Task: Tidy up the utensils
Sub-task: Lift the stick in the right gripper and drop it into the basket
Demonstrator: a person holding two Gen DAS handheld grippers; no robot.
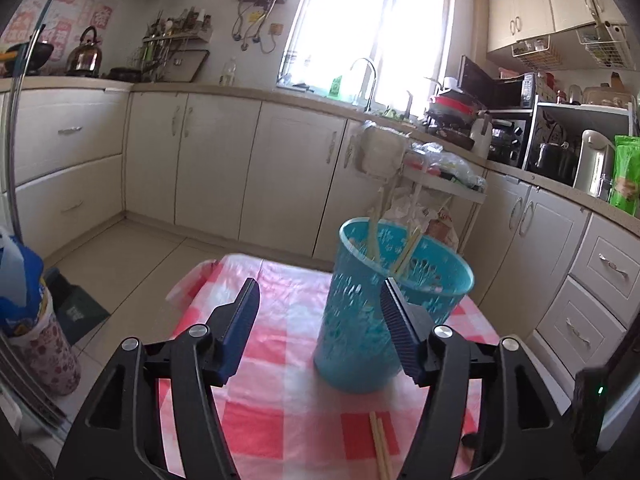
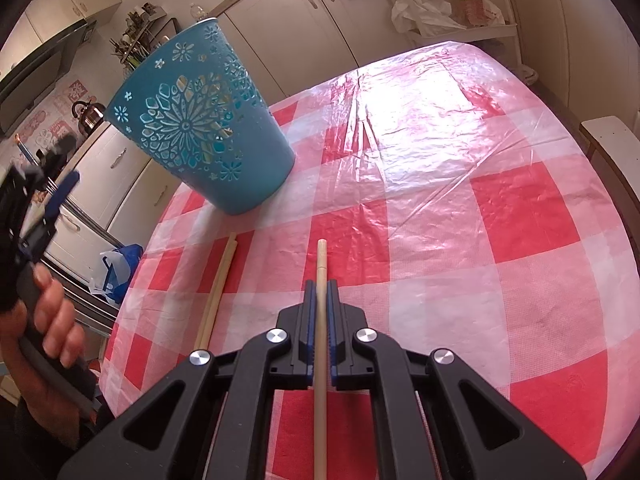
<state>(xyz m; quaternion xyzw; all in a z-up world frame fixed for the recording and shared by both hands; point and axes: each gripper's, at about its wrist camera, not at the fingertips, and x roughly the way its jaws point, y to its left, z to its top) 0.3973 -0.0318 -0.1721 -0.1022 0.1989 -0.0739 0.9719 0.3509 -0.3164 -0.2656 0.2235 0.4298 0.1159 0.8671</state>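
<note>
— What have your grippers got right now?

— My right gripper (image 2: 319, 280) is clenched on one chopstick (image 2: 320, 264), a plain, pale wooden stick; it runs straight out between the ribbed blue pads and its tip hangs over the table (image 2: 520, 208). My left gripper (image 1: 318, 296) is spread wide with nothing between its pads; it faces the basket (image 1: 360, 320).

— How far along is the tidying?

— I judge it about midway. Several chopsticks already stand tilted inside the basket, leaning on its rim. One is in my right grip, not yet dropped in. A pair of chopsticks (image 2: 216, 292) lies side by side on the table, near its left edge from the right camera, between me and the basket. So at least three are left.

— What is the basket like?

— Teal plastic, round, tapering to a narrower base, its wall pierced with flower-shaped cutouts. It stands upright near the table's left edge, towards the far corner.

— And the table?

— Covered with a thin, glossy plastic cloth in red and white checks, creased and shining where the window light falls.
</note>
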